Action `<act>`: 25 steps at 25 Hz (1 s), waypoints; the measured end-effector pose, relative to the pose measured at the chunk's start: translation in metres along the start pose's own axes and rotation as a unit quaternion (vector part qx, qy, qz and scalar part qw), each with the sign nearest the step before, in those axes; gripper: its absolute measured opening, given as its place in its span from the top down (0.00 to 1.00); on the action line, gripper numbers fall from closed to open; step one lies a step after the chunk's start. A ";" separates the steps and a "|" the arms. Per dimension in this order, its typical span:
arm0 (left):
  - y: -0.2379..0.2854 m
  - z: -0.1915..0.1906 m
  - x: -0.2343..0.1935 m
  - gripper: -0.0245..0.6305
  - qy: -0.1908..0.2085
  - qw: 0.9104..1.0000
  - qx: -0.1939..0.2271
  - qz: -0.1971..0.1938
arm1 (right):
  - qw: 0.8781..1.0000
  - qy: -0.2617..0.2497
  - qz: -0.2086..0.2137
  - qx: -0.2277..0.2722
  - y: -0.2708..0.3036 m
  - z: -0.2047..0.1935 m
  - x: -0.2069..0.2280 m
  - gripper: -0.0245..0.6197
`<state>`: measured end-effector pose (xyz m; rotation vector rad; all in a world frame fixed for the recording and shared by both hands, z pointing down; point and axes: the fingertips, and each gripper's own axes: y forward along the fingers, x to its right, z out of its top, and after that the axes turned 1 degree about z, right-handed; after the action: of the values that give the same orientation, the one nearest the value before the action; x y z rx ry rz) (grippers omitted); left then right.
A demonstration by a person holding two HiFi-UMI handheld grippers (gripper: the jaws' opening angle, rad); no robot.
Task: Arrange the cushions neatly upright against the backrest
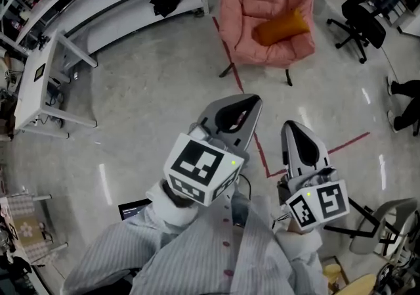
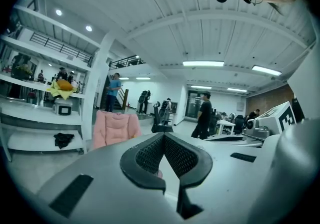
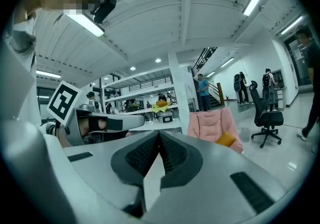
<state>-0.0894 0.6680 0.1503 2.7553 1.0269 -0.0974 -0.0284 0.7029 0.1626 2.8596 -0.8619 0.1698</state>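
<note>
A pink padded chair (image 1: pixel 262 18) stands on the floor well ahead of me, with one orange cushion (image 1: pixel 282 26) lying slanted on its seat. Both grippers are held close to my body, far from the chair. My left gripper (image 1: pixel 254 99) is shut with nothing between its jaws, and my right gripper (image 1: pixel 293 127) beside it is shut and empty too. The left gripper view looks past its closed jaws (image 2: pixel 164 136) to the pink chair (image 2: pixel 116 127). In the right gripper view the chair (image 3: pixel 210 123) and orange cushion (image 3: pixel 226 138) sit beyond its closed jaws (image 3: pixel 159 133).
White shelving (image 1: pixel 98 4) runs along the far left, with a black cloth (image 1: pixel 167 1) on it. A black office chair (image 1: pixel 361 11) stands at the far right. Red tape lines (image 1: pixel 262 156) cross the floor. Another chair (image 1: pixel 387 221) is at my right. People (image 2: pixel 205 115) stand in the distance.
</note>
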 end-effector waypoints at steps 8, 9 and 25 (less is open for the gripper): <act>0.020 -0.004 -0.009 0.95 0.008 1.000 -0.013 -0.008 | 1.000 0.009 -0.007 -0.004 0.018 -0.004 0.018 0.94; 0.026 -0.004 -0.013 0.95 0.009 1.000 -0.014 -0.010 | 1.000 0.011 -0.010 -0.005 0.023 -0.005 0.023 0.94; 0.165 0.039 -0.143 0.95 0.017 0.998 -0.024 -0.050 | 0.997 0.016 -0.067 -0.021 0.179 0.025 0.118 0.94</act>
<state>-0.0896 0.4462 0.1581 2.6714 1.1598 -0.0413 -0.0285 0.4875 0.1758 2.8538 -0.6572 0.1792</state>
